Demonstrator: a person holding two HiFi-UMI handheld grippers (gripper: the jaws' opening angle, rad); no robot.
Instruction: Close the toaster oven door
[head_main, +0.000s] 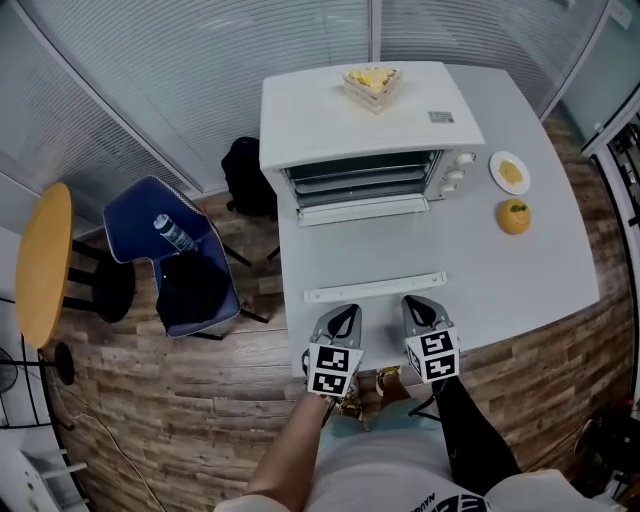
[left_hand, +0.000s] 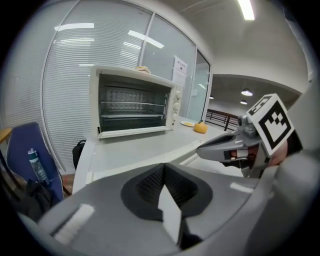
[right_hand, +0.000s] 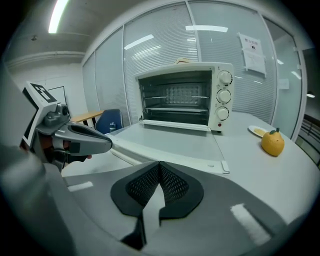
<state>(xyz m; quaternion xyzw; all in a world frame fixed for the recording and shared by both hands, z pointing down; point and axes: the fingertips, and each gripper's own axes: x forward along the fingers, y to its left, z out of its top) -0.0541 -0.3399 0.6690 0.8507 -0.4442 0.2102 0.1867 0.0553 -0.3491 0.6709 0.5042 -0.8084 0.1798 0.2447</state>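
The white toaster oven (head_main: 365, 140) stands at the far side of the pale table (head_main: 540, 270). Its glass door (head_main: 372, 250) is open and lies flat toward me, with the white handle bar (head_main: 375, 288) at its near edge. Both grippers hover at the table's near edge, just short of that handle. My left gripper (head_main: 346, 310) is shut with nothing in it, its pads meeting in the left gripper view (left_hand: 162, 182). My right gripper (head_main: 414, 302) is shut and empty as well (right_hand: 159, 180). The oven racks (right_hand: 175, 107) show inside the open cavity.
An orange fruit (head_main: 514, 216) and a small plate of food (head_main: 509, 172) sit right of the oven. A basket of yellow food (head_main: 372, 83) rests on the oven's top. Left of the table are a blue chair (head_main: 170, 250) holding a bottle, a black bag (head_main: 248, 175) and a round wooden table (head_main: 45, 260).
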